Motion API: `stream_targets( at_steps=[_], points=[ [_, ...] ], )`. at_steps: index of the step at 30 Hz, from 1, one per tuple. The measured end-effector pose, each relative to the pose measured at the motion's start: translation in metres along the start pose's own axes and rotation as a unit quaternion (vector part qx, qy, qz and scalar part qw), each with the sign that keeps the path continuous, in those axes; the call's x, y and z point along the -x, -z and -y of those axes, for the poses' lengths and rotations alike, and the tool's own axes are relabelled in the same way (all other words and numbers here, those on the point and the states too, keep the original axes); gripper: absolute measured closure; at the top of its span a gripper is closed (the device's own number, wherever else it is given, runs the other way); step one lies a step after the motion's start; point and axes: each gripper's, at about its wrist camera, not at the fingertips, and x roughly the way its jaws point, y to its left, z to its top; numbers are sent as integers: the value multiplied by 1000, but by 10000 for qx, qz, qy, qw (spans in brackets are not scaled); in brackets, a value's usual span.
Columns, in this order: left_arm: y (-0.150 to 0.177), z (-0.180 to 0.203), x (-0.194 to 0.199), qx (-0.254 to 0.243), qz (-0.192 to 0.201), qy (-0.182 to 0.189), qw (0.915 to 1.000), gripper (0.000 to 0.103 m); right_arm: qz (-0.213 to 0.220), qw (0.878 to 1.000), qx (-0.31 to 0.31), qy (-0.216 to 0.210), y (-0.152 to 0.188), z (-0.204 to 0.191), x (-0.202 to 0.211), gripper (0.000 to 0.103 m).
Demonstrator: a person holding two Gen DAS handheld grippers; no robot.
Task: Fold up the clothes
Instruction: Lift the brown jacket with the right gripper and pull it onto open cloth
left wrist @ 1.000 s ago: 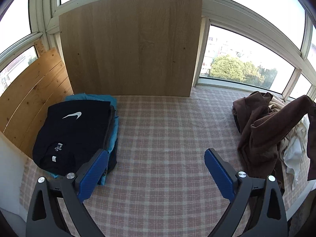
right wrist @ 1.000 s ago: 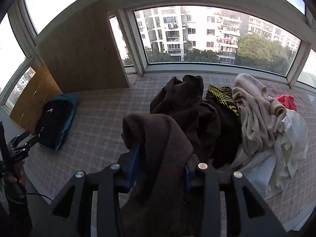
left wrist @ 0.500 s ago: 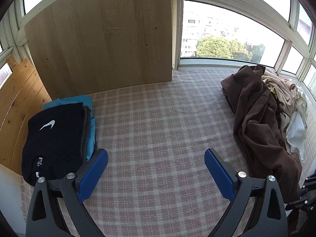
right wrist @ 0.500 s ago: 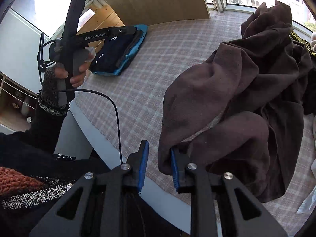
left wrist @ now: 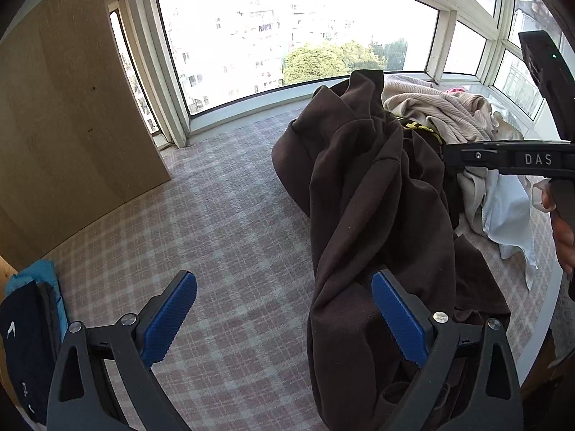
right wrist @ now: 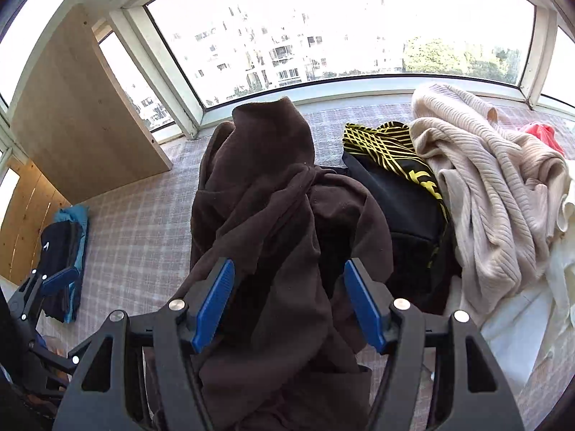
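A dark brown garment (left wrist: 363, 194) lies bunched on the checked cloth surface (left wrist: 222, 237), trailing from the pile toward me. My left gripper (left wrist: 284, 318) is open above the surface, its right pad against the garment's left edge and its left pad over bare cloth. In the right wrist view the brown garment (right wrist: 280, 194) runs loosely between the blue pads of my right gripper (right wrist: 287, 307), whose jaws are opening and do not pinch it. The right gripper's body (left wrist: 510, 158) shows at the right edge of the left view.
Unfolded clothes are piled at the right: a beige knit sweater (right wrist: 488, 186), a black-and-yellow garment (right wrist: 388, 151), a red item (right wrist: 542, 133), white cloth (right wrist: 521, 327). A folded stack (right wrist: 64, 237) sits far left beside a wooden board (right wrist: 82, 122). Windows run along the back.
My left gripper swung right, from the folded stack to the brown garment. My right gripper, earlier shut on that garment, came down and its jaws spread apart.
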Motion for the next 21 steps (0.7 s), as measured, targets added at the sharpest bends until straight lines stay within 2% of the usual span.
stream_targets(
  at_steps=[2, 3, 4, 5, 7, 12, 15, 16, 18, 19, 21],
  points=[
    [5, -11, -2, 77, -27, -93, 9999, 4, -113, 9997, -103, -189, -7, -2, -24, 40],
    [8, -19, -2, 144, -44, -159, 9998, 4, -147, 9994, -150, -281, -9, -3, -35, 45],
    [11, -27, -1, 217, -60, -242, 9995, 4, -191, 9991, -138, -364, -10, -6, -42, 81],
    [14, -35, -1, 290, -76, -324, 9990, 4, -201, 9990, -22, -388, -6, -12, -43, 93],
    [23, -56, 3, 491, -59, -481, 9976, 4, -115, 9987, 337, -371, 4, -32, -36, 93],
    [55, -101, 22, 910, -43, -716, 9933, 4, -3, 9907, 1073, -840, 28, -102, -3, 93],
    [76, -121, 34, 1038, -46, -918, 9903, 4, -63, 9790, 1440, -1439, 35, -154, 6, 93],
    [83, -127, 40, 1089, -19, -958, 9894, 4, -161, 9727, 1660, -1611, 36, -179, 1, 93],
    [98, -140, 49, 1254, 15, -1020, 9868, 4, -626, 9551, 2076, -2022, 38, -233, -16, 85],
    [105, -147, 53, 1352, 15, -1041, 9853, 4, -879, 9491, 2144, -2136, 40, -250, -24, 77],
    [118, -158, 58, 1555, -32, -1064, 9821, 4, -1341, 9392, 2135, -2333, 46, -270, -35, 71]
  ],
)
